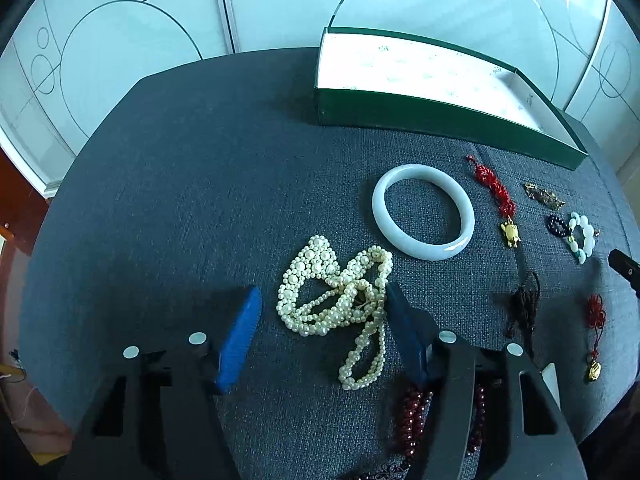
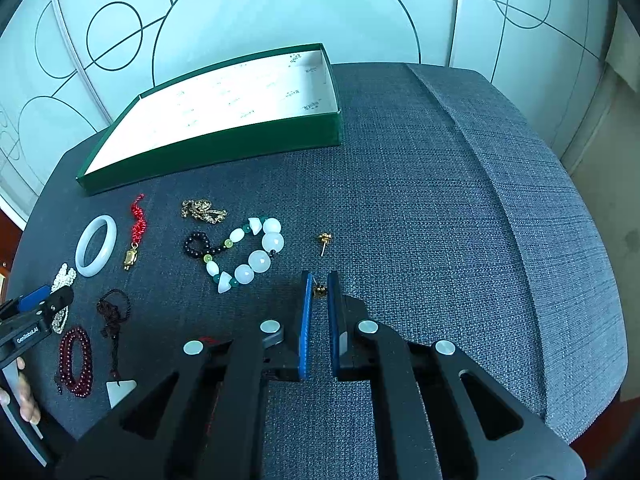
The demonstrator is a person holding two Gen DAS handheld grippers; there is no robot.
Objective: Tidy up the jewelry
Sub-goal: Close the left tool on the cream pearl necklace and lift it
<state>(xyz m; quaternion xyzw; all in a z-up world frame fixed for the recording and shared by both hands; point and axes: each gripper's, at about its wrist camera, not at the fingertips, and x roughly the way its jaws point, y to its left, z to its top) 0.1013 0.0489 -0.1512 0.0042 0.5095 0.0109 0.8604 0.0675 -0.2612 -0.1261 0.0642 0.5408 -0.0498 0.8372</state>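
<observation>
My left gripper (image 1: 322,300) is open, its blue fingers on either side of a heap of white pearl necklace (image 1: 340,300); the right finger touches the pearls. A pale jade bangle (image 1: 423,212) lies just beyond. My right gripper (image 2: 319,280) is nearly closed around a small gold earring (image 2: 319,291) at its fingertips, with a narrow gap still showing. A second gold earring (image 2: 325,240) lies a little farther on. The open green box (image 2: 224,120) with a white inside stands at the back.
On the grey cloth lie a red cord with a gold charm (image 2: 135,236), a gold chain (image 2: 203,210), a white and green bead bracelet (image 2: 248,254), dark red beads (image 2: 76,362) and a brown cord pendant (image 2: 116,320). The cloth's fold runs at right (image 2: 500,160).
</observation>
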